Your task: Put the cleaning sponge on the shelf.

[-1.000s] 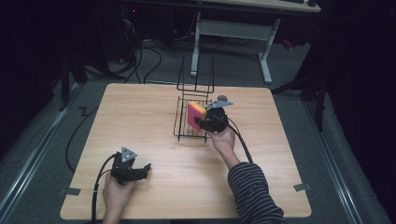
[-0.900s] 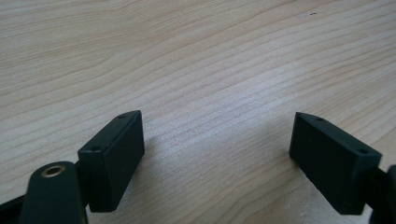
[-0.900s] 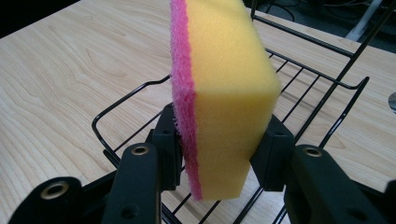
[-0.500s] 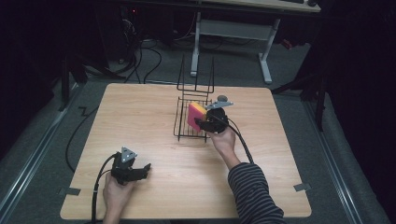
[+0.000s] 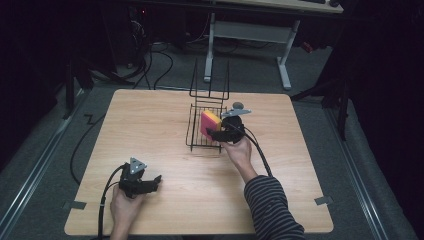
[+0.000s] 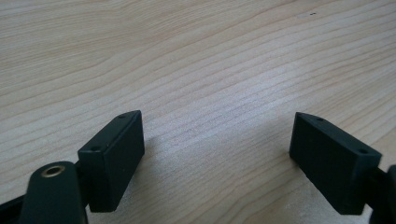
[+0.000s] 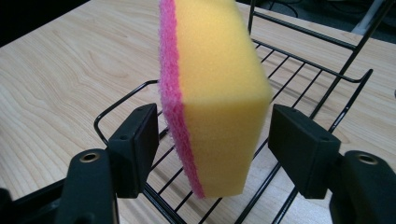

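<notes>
The yellow foam sponge with a pink scrubby side (image 7: 210,93) stood on its edge inside the black wire rack (image 7: 299,84) in the middle of the pale wooden counter (image 5: 150,130). In the right gripper view, the sponge sat between the two black jaws of the right tool (image 7: 212,144), but the jaws were not pressing on it. There was a small gap on each side. The jaws had just been opening, so the right tool had let go of the sponge. The sponge stayed up without help, leaning a little, with its bottom edge down on the wires.

That likely meant the sponge was now dropped off in the rack, and this part of the job looked done. The right tool probably needed to pull back slowly next, so it would not bump the sponge and tip it over.

In the high view, the right tool (image 5: 220,134) was at the near side of the rack. The left tool (image 5: 150,181) rested near the front left of the counter, well apart from the rack. Its jaws (image 6: 212,154) were spread wide with nothing between them, just bare wood.
</notes>
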Demonstrator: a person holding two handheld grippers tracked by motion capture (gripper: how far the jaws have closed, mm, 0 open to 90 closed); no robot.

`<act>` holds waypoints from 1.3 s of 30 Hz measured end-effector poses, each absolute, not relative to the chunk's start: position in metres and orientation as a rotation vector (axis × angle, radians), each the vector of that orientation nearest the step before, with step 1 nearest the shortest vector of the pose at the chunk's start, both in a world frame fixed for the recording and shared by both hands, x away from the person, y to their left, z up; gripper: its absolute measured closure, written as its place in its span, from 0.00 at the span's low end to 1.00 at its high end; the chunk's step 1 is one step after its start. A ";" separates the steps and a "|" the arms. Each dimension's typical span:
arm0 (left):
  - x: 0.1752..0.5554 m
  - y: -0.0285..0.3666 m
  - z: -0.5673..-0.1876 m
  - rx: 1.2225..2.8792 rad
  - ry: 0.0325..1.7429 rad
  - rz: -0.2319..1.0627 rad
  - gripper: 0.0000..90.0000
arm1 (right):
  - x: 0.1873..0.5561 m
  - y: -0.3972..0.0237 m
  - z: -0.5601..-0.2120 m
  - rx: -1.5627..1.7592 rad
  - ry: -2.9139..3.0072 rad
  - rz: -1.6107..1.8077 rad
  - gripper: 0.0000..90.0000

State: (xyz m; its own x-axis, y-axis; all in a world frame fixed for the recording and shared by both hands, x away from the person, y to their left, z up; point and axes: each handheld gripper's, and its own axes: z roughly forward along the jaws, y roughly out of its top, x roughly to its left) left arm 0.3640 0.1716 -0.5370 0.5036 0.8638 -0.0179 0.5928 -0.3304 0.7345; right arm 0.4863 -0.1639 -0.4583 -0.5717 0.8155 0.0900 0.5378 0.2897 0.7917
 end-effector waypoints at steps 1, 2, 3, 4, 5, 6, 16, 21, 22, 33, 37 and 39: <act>0.364 0.172 -0.537 2.051 1.189 0.498 0.21 | 0.486 -0.165 -0.458 1.233 2.232 1.180 0.34; 0.364 0.172 -0.537 2.051 1.189 0.498 0.21 | 0.486 -0.165 -0.458 1.233 2.232 1.180 0.34; 0.364 0.172 -0.537 2.051 1.189 0.499 0.21 | 0.485 -0.166 -0.457 1.229 2.235 1.184 0.34; 0.364 0.172 -0.537 2.051 1.189 0.499 0.21 | 0.482 -0.167 -0.456 1.226 2.236 1.191 0.32; 0.364 0.172 -0.537 2.051 1.189 0.499 0.21 | 0.482 -0.167 -0.456 1.226 2.236 1.191 0.32; 0.364 0.172 -0.537 2.051 1.189 0.498 0.21 | 0.480 -0.169 -0.454 1.225 2.231 1.205 0.31; 0.364 0.172 -0.537 2.051 1.189 0.499 0.21 | 0.470 -0.180 -0.441 1.226 2.227 1.240 0.27; 0.364 0.172 -0.537 2.051 1.189 0.499 0.21 | 0.467 -0.184 -0.437 1.209 2.221 1.251 0.27; 0.364 0.172 -0.537 2.051 1.189 0.499 0.21 | 0.466 -0.185 -0.436 1.214 2.222 1.261 0.27; 0.364 0.172 -0.537 2.051 1.189 0.499 0.21 | 0.444 -0.207 -0.425 1.240 2.202 1.302 0.30; 0.364 0.172 -0.537 2.051 1.189 0.499 0.21 | 0.438 -0.215 -0.420 1.237 2.192 1.292 0.30; 0.364 0.172 -0.537 2.051 1.189 0.499 0.21 | 0.436 -0.217 -0.418 1.234 2.188 1.293 0.30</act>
State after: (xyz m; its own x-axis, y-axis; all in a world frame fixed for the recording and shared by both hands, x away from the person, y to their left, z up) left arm 0.3640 0.1716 -0.5370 0.5038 0.8636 -0.0179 0.5925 -0.3305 0.7346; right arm 0.4365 -0.2170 -0.4184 -0.5783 0.8021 0.1489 0.5172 0.2192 0.8273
